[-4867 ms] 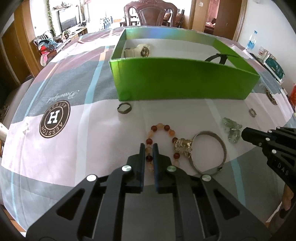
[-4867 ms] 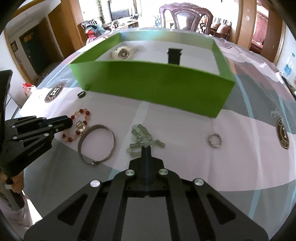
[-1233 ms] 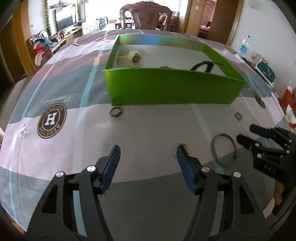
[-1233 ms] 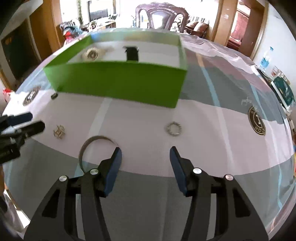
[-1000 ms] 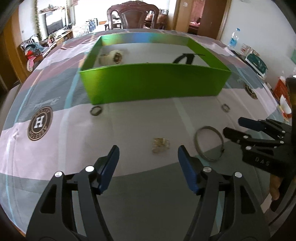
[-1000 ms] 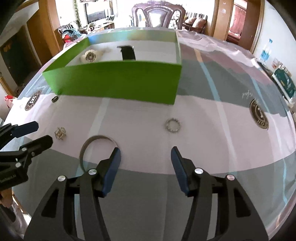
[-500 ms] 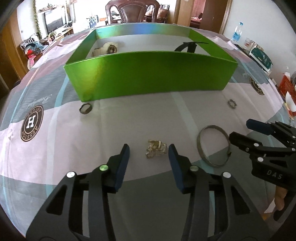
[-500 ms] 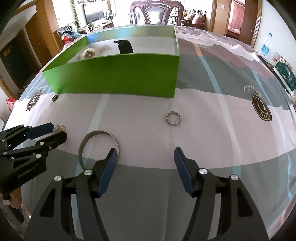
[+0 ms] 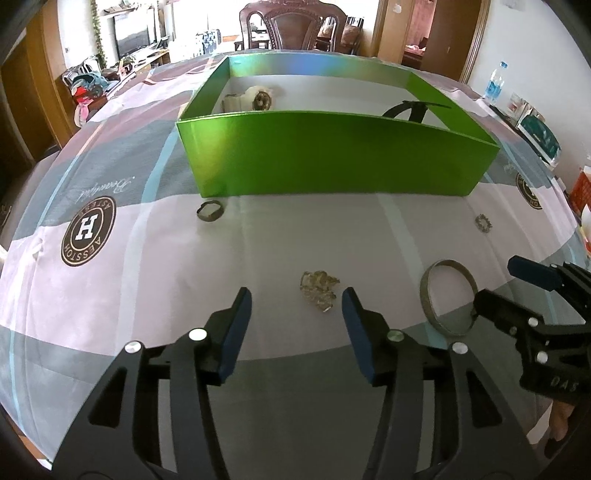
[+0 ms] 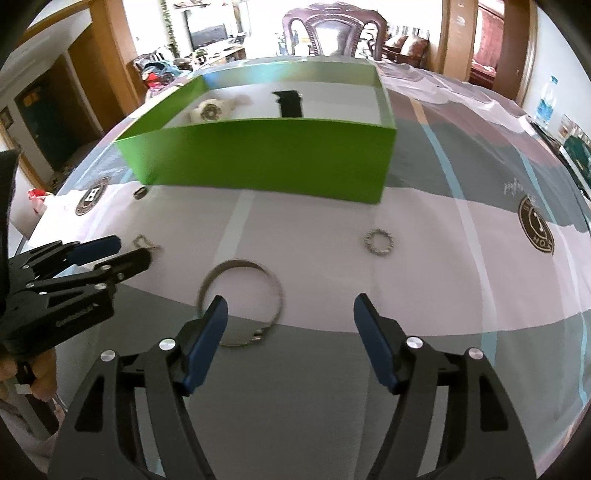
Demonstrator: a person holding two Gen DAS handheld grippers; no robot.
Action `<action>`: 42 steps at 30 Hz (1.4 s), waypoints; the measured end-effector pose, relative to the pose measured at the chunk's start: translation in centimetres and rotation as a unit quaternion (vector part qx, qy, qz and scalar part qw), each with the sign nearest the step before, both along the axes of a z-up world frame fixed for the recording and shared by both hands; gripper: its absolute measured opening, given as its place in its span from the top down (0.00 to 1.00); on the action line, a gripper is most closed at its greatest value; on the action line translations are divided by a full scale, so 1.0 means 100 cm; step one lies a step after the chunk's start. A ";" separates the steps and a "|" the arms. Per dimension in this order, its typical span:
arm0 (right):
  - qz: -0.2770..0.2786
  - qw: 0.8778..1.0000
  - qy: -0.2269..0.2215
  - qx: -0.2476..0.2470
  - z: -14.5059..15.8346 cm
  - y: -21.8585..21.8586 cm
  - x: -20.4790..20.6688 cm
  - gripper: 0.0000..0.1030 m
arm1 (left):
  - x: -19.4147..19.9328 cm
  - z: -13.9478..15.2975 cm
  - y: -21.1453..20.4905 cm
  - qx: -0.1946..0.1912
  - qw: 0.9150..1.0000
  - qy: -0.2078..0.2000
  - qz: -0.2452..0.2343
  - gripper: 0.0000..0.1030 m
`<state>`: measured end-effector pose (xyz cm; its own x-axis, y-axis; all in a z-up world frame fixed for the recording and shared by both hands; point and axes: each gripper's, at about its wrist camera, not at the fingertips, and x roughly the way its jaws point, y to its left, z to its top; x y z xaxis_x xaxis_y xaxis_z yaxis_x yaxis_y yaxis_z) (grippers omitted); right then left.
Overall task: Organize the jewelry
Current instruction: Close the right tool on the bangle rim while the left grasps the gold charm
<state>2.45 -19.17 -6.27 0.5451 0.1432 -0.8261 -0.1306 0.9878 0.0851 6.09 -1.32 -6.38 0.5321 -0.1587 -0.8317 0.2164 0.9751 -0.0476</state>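
A green box (image 9: 332, 162) stands on the table with a white watch (image 9: 255, 99) and a black band (image 9: 410, 109) inside; it also shows in the right wrist view (image 10: 266, 155). My left gripper (image 9: 296, 299) is open, its jaws either side of a small gold charm (image 9: 318, 288). My right gripper (image 10: 290, 306) is open just short of a silver bangle (image 10: 242, 302), which also shows in the left wrist view (image 9: 448, 295). A dark ring (image 9: 209, 211) lies by the box's near left corner. A small silver ring (image 10: 377, 242) lies to the right.
The table wears a pink and grey cloth with round H logos (image 9: 88, 230). A carved chair (image 9: 295, 26) stands behind the box. A water bottle (image 9: 493, 83) and packets sit at the far right edge.
My left gripper has opened a little wider and drawn back slightly from the gold charm. My right gripper has opened wider and moved closer over the silver bangle.
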 end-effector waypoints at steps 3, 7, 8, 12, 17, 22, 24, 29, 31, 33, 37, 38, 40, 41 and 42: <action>0.012 1.000 0.000 0.000 0.000 0.007 -0.001 0.30 | -0.001 0.000 0.000 0.000 1.000 -0.001 -0.002 0.45; 0.028 1.000 0.004 -0.005 -0.004 0.016 -0.002 0.29 | -0.002 -0.001 0.000 -0.001 1.000 0.001 -0.003 0.44; 0.029 1.000 0.005 -0.005 -0.004 0.017 -0.002 0.29 | -0.002 -0.001 0.000 -0.001 1.000 0.001 -0.002 0.44; 0.033 0.999 0.011 -0.009 -0.009 0.022 0.000 0.29 | -0.002 -0.002 0.000 -0.002 1.000 0.001 -0.002 0.43; 0.032 0.999 0.020 -0.014 -0.016 0.025 0.005 0.29 | -0.002 -0.003 0.000 -0.002 1.000 0.002 -0.003 0.41; 0.031 0.999 0.019 -0.024 -0.017 0.028 0.006 0.28 | -0.002 -0.005 -0.001 -0.002 1.000 0.004 -0.003 0.41; 0.030 0.999 0.018 -0.028 -0.018 0.029 0.006 0.28 | -0.002 -0.004 0.000 -0.002 1.000 0.004 -0.003 0.41; 0.027 0.999 0.014 -0.041 -0.019 0.032 0.005 0.28 | -0.002 -0.004 0.000 -0.002 1.000 0.004 -0.003 0.41; 0.026 0.999 0.013 -0.044 -0.019 0.033 0.005 0.28 | -0.002 -0.004 -0.001 -0.002 1.000 0.004 -0.003 0.41; 0.025 0.999 0.012 -0.045 -0.019 0.033 0.006 0.28 | -0.002 -0.005 -0.001 -0.002 1.000 0.005 -0.003 0.41; 0.024 0.999 0.012 -0.045 -0.019 0.033 0.006 0.28 | -0.002 -0.007 0.000 -0.001 1.000 0.006 -0.003 0.41; 0.024 0.999 0.012 -0.045 -0.019 0.033 0.006 0.28 | -0.002 -0.007 0.000 -0.001 1.000 0.007 -0.003 0.40; 0.024 0.999 0.012 -0.045 -0.019 0.033 0.006 0.28 | -0.001 -0.008 -0.001 -0.001 1.000 0.007 -0.003 0.40; 0.024 0.999 0.012 -0.045 -0.019 0.033 0.006 0.28 | -0.002 -0.008 0.000 -0.001 1.000 0.007 -0.003 0.40; 0.023 0.999 0.012 -0.046 -0.019 0.033 0.006 0.28 | -0.001 -0.008 0.000 -0.001 1.000 0.007 -0.003 0.40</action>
